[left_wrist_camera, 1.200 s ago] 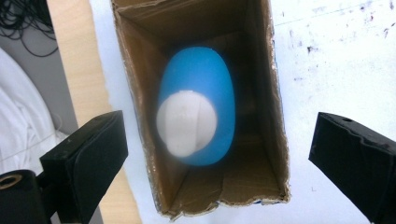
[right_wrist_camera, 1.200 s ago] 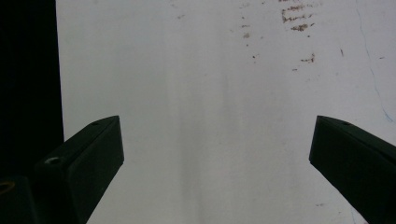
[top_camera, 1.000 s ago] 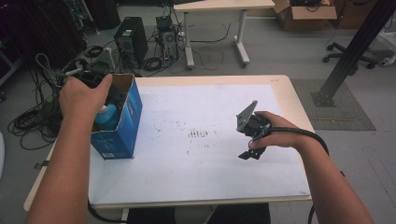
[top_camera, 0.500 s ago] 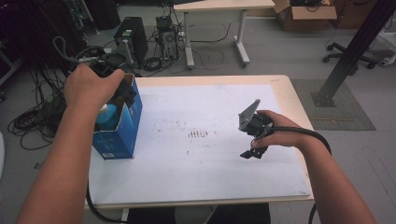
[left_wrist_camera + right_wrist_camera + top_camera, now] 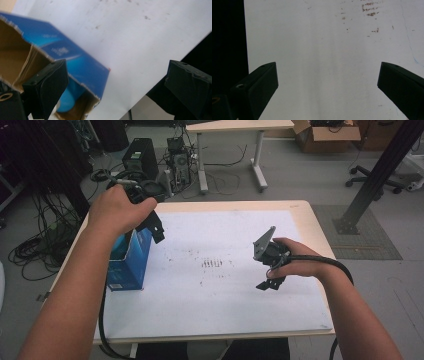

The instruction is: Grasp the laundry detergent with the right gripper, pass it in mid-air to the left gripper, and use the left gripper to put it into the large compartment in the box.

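We held the left gripper [image 5: 156, 226], jaws apart and empty, above the open blue box [image 5: 129, 262] to reach inside, while the right gripper [image 5: 270, 282] waited, jaws apart

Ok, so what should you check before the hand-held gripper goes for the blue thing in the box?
1. Left hand-held gripper open: ok, its jaws stand wide apart with nothing between them.
2. Blue box open at the top: ok, the left gripper view looks into its brown inside.
3. Light blue thing inside the box reachable: cannot tell, one jaw and the box wall cover much of it.
4. Box standing upright on the white sheet: ok, it stands at the sheet's left edge.
5. Right hand-held gripper out of the way: ok, it is open over the sheet, far from the box.
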### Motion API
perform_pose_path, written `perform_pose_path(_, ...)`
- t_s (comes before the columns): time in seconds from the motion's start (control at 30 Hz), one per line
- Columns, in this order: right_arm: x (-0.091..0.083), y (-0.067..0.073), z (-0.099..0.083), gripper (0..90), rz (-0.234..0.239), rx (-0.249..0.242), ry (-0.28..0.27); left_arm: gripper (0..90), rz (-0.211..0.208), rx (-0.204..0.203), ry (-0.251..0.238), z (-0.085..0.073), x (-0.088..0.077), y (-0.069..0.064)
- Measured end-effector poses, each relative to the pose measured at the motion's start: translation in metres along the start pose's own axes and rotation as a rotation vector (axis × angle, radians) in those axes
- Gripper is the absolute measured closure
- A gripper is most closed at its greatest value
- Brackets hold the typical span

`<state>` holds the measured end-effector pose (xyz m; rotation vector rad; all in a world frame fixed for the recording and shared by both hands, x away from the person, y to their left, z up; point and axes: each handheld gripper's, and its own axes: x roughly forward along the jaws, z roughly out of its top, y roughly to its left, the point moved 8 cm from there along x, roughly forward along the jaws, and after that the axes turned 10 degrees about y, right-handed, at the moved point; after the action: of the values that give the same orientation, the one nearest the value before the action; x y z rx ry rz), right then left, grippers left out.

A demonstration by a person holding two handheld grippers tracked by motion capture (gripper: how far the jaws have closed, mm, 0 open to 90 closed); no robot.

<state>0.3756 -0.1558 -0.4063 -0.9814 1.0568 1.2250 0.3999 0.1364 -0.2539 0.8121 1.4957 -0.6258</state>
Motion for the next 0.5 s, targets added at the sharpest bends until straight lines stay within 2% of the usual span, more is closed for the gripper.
perform_pose_path(0.1, -0.001, 0.001, 0.001, 3.3, 0.0, 0.001, 0.016, 5.2, 0.001, 0.072, -0.004, 0.002, 0.001, -0.006)
perform_pose_path(0.2, -0.003, 0.003, 0.003, 3.3, 0.001, 0.001, 0.03, 5.1, -0.002, 0.155, 0.014, 0.004, 0.003, -0.014)
perform_pose_path(0.33, -0.007, 0.003, 0.007, 3.4, -0.003, -0.002, 0.043, 5.2, -0.003, 0.232, 0.015, 0.008, 0.006, -0.023)
perform_pose_path(0.5, -0.012, -0.001, 0.013, 3.3, -0.005, -0.002, 0.055, 5.0, 0.026, 0.329, 0.03, 0.014, 0.01, -0.029)
